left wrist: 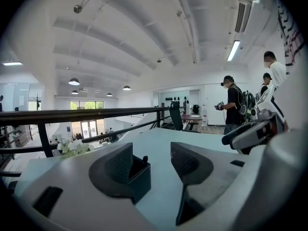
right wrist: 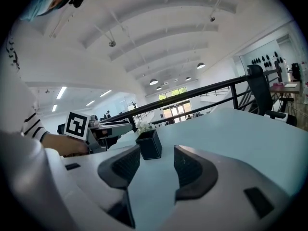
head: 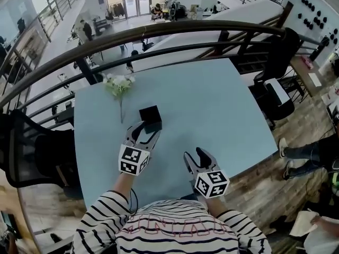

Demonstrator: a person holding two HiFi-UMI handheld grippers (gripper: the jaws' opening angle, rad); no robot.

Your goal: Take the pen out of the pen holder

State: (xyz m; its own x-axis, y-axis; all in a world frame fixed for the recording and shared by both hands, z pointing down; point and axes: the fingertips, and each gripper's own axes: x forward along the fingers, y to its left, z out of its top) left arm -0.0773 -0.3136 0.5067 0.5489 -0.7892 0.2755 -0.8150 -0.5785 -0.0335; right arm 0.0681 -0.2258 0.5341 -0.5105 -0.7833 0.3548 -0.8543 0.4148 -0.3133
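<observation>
The bench is seen as a smooth, pale blue surface with a soft satin sheen. The pen holder is finished in matt black with flat, plain walls, apparently of plastic. The shells of the left tongs and the right tongs are moulded in smooth, matt, pale grey plastic. Their pads are dark and finely ribbed, rubber-like in look. Each marker cube is faced with matt black-and-white print. The railing is formed of dark tube, seemingly metal, with a dull gloss. The floor is laid in grained wood planks. The sleeves are of soft, striped knit cloth.
</observation>
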